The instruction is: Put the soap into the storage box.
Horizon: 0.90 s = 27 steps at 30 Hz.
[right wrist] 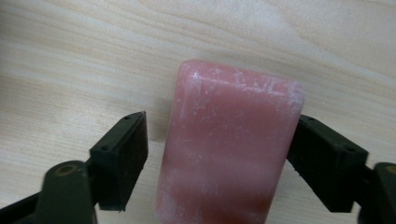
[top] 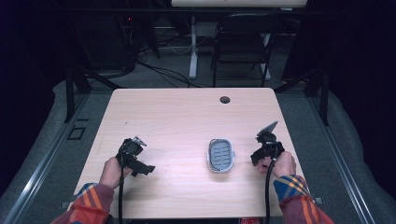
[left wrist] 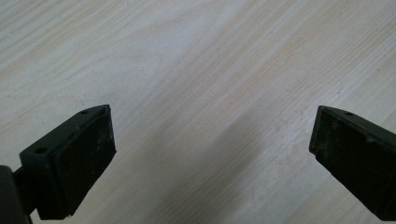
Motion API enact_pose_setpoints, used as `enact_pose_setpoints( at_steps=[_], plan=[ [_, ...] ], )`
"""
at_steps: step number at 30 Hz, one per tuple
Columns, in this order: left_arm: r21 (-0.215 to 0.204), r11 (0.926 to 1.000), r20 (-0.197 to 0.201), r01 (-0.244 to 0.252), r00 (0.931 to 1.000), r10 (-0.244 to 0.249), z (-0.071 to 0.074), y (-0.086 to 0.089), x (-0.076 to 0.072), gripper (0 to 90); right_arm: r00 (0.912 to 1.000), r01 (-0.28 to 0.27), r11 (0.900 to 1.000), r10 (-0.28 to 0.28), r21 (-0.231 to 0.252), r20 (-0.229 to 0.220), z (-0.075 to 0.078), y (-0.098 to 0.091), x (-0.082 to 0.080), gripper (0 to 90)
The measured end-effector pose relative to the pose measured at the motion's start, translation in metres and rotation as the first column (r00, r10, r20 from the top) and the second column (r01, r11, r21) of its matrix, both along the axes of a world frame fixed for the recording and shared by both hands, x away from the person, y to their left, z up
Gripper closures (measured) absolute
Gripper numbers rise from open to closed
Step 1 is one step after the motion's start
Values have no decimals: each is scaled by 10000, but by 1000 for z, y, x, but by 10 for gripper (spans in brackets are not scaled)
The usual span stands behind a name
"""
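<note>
Right gripper (right wrist: 219, 154): jaws narrowed around a pink soap bar (right wrist: 231, 144). The pad at 3 o'clock touches the bar; the pad at 9 o'clock stands just clear of it. The bar lies on the wooden table (top: 177, 116).

Left gripper (left wrist: 212, 154): jaws wide, bare wood between them.

High view: grey soap dish (top: 220, 155) sits between the hands, at 9 o'clock of the right gripper (top: 264, 150), well apart from the left gripper (top: 135, 158).
</note>
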<state>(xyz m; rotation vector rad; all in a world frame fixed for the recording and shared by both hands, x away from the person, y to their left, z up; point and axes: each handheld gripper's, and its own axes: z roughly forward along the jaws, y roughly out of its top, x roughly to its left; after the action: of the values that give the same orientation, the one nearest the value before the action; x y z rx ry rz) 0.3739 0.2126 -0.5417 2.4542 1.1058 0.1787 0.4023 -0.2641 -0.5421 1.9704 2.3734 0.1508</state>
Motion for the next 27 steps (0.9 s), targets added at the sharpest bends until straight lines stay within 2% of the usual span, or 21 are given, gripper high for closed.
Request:
enact_pose_setpoints(
  at_steps=[2,3,4,6,8,10,11,14,15,16,18,20,21,25,26,27],
  plan=[
    [-10,10000,-9,-26,10000,26,0,1,0,2,10000,63,10000,-63,-1,59,-1,0,1,276],
    [-41,10000,-12,-32,10000,32,0,1,0,2,10000,-15,9998,16,-182,49,0,0,1,309],
    [-12,10000,4,-23,10000,23,0,1,0,2,9997,117,9998,-115,-132,204,-1,0,0,326],
    [-10,10000,14,-23,10000,23,0,0,0,2,9999,77,9999,-76,-153,120,-1,-1,0,343],
    [-10,10000,9,-18,10000,18,0,0,0,2,10000,-48,9998,46,-184,-76,0,-2,1,348],
    [-9,10000,13,-13,10000,13,0,0,0,2,10000,66,9999,-65,-121,63,-2,-1,0,349],
    [-17,10000,9,-2,10000,2,1,0,0,2,9998,-62,9998,59,-190,-179,-1,-1,1,355],
    [-37,10000,2,-11,10000,11,0,1,0,2,9998,-79,9998,76,-189,-184,-1,-1,1,361],
    [-44,10000,-25,11,10000,-12,0,1,1,2,10000,-45,9999,45,-164,-3,-2,-1,1,365],
    [-44,10000,-25,11,10000,-12,0,1,1,2,10000,-45,9999,45,-164,-3,-2,-1,1,365],
    [-17,10000,-51,37,10000,-38,0,0,0,2,9989,-387,9986,377,-352,-291,0,-2,1,368],
    [-21,10000,-47,38,10000,-38,0,0,0,2,9984,-461,9983,449,-369,-331,0,-3,1,369],
    [-42,10000,-20,8,10000,-8,0,0,0,2,9998,-189,9998,188,-80,-110,-2,-3,1,370],
    [-65,10000,-27,6,10000,-6,0,1,0,2,9991,-372,9993,370,-89,-229,0,-7,1,371],
    [-69,10000,-25,4,10000,-4,0,1,0,2,9993,-329,9994,330,81,-155,2,-7,1,371],
    [-69,10000,-22,2,10000,-2,0,0,0,2,9987,-459,9989,458,-27,-228,5,-8,2,371]
  ],
)
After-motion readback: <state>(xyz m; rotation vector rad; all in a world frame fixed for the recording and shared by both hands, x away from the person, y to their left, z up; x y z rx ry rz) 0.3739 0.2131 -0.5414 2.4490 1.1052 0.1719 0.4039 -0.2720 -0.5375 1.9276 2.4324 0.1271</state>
